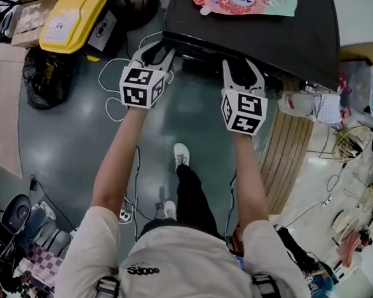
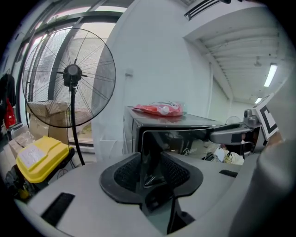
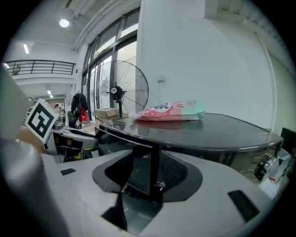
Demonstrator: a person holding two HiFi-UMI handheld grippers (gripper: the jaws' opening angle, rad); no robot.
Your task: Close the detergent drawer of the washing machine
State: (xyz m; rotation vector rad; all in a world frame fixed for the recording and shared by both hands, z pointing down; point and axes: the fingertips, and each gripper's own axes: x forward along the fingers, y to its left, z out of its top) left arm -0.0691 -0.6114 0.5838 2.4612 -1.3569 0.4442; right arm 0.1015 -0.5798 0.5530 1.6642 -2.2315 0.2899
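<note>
Sitting pulled out at the top front of the washing machine (image 1: 277, 37), near the upper middle of the head view, the detergent drawer (image 2: 175, 141) shows as a dark glossy front panel spanning the gap betw. the two tools. It looks like rigid moulded plastic: prob. light and stiff, running on a short slide, w/ a shiny face that could slip under a pinch. A flat, square push on the front likely suits it better than a squeeze, since pushing one end only may skew it and jam it. The left gripper (image 1: 160, 48) is clamped on the panel's left edge, pads pressing both sides. The right gripper (image 1: 244, 69) is spread wide, w/ the panel's right edge standing betw. its jaws but not pinched. On the machine's flat dark lid lies a pink refill pouch (image 1: 248, 0). Below is a grey-green floor (image 1: 176, 112) w/ white cables (image 1: 111, 86). A yellow case (image 1: 72, 13) and a black bag (image 1: 45, 78) sit upper left, slatted boards (image 1: 294, 153) at right. A pedestal fan (image 2: 69, 74) stands by the window.
</note>
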